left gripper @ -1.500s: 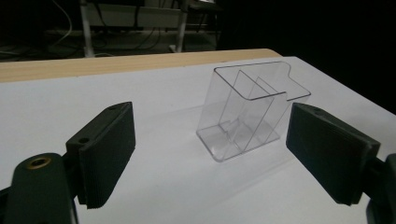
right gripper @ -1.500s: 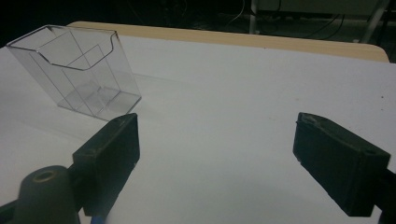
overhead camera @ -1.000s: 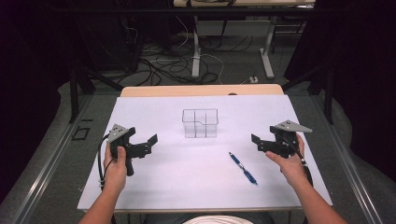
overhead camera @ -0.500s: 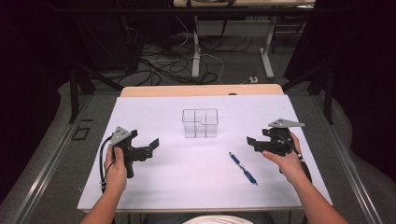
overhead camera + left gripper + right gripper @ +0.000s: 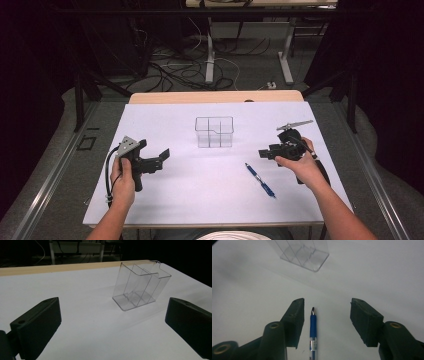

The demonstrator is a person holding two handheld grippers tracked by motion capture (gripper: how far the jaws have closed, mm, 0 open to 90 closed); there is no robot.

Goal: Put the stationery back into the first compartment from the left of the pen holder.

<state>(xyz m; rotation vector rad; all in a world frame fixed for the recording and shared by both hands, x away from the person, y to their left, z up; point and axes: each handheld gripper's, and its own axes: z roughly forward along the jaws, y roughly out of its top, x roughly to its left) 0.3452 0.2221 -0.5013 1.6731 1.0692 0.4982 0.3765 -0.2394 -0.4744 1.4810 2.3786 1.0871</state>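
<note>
Two grippers in my hands: right gripper (image 5: 325, 322) has its jaws partly spread and just been closing, hanging over the blue ballpoint pen (image 5: 313, 333) lying on the white table sheet (image 5: 210, 190), not pinching it. Left gripper (image 5: 159, 159) is spread wide, empty. Clear plastic divided box (image 5: 214, 132) stands farther off, between them.
</note>
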